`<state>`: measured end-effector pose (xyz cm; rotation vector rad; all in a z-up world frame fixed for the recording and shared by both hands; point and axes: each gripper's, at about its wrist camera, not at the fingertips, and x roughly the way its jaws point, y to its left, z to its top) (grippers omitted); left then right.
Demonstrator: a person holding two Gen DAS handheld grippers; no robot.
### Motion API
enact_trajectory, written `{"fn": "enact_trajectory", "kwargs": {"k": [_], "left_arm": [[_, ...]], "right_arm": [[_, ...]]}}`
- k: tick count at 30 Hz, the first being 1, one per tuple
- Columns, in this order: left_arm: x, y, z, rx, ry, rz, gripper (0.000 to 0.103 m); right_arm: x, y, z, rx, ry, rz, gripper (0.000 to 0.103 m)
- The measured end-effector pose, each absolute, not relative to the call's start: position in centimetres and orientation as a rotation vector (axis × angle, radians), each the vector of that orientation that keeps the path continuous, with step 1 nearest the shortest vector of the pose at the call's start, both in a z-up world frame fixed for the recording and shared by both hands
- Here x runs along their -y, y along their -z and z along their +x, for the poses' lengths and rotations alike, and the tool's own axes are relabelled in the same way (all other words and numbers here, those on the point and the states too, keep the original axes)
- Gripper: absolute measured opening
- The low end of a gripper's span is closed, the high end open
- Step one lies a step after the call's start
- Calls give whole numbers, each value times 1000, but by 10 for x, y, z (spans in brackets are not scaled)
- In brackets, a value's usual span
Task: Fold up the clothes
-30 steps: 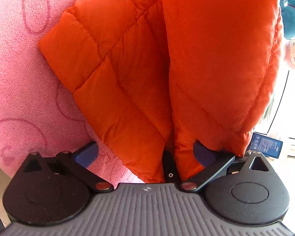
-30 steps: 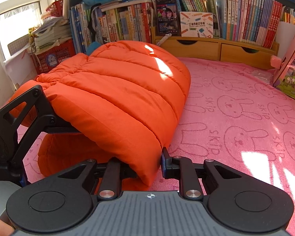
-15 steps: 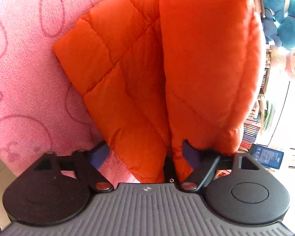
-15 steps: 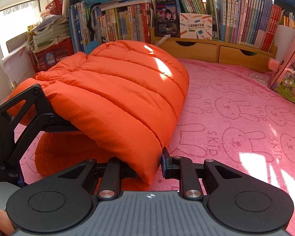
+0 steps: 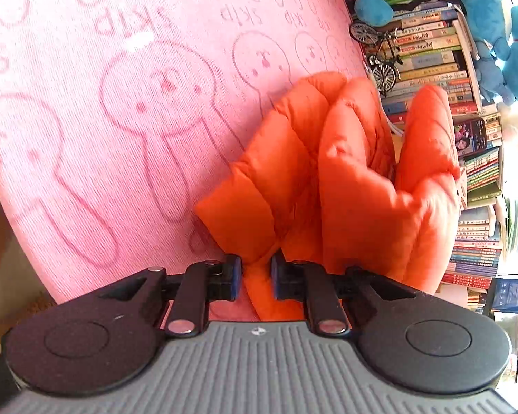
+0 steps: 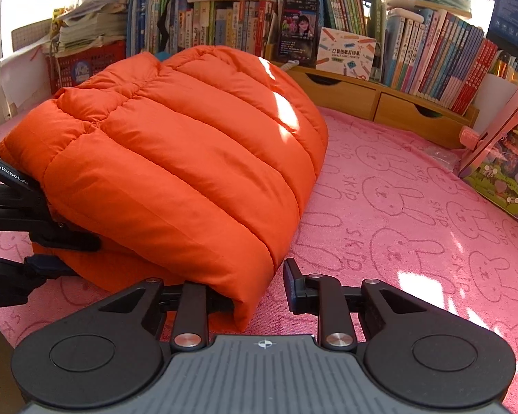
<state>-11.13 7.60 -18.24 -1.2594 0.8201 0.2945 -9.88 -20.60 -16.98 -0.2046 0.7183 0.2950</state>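
An orange puffer jacket [image 6: 190, 158] lies folded in thick layers on the pink bunny-print cloth [image 6: 414, 207]. In the left wrist view the jacket [image 5: 345, 179] bunches up ahead of my left gripper [image 5: 255, 277], which is shut on a pinch of its near edge. The right wrist view shows the same left gripper [image 6: 65, 241] clamped on a layer at the jacket's left side. My right gripper [image 6: 259, 293] has the folded front corner between its jaws, which are opening. Its right finger [image 6: 291, 286] stands clear of the fabric, and the jacket hides its left finger.
Packed bookshelves [image 6: 431, 51] with wooden drawers [image 6: 414, 110] line the far edge. Blue plush toys [image 5: 500, 34] and a model bicycle [image 5: 380, 55] sit among the books. A red basket [image 6: 86, 65] stands at the back left, a colourful bag [image 6: 500, 179] at the right.
The left jaws closed from wide open onto the jacket's edge, and that hand lifted and swung, so more pink cloth shows. The right jaws have parted a little from the corner.
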Motion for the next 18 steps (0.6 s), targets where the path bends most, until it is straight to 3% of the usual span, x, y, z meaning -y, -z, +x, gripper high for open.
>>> {"fn": "enact_trajectory", "kwargs": {"k": [6, 9, 10, 14, 18], "left_arm": [[-101, 158, -151, -789, -484, -906, 14], [-114, 137, -197, -771, -334, -807, 17], [-109, 126, -201, -777, -254, -807, 21], [-64, 122, -140, -817, 35, -933, 65], [-18, 146, -119, -886, 108, -1030, 69]], "right_arm": [[201, 173, -108, -666, -334, -273, 27], [202, 174, -110, -647, -342, -280, 27], [202, 174, -110, -642, -344, -281, 27], [203, 176, -112, -616, -355, -291, 27], [203, 178, -115, -596, -362, -308, 27]]}}
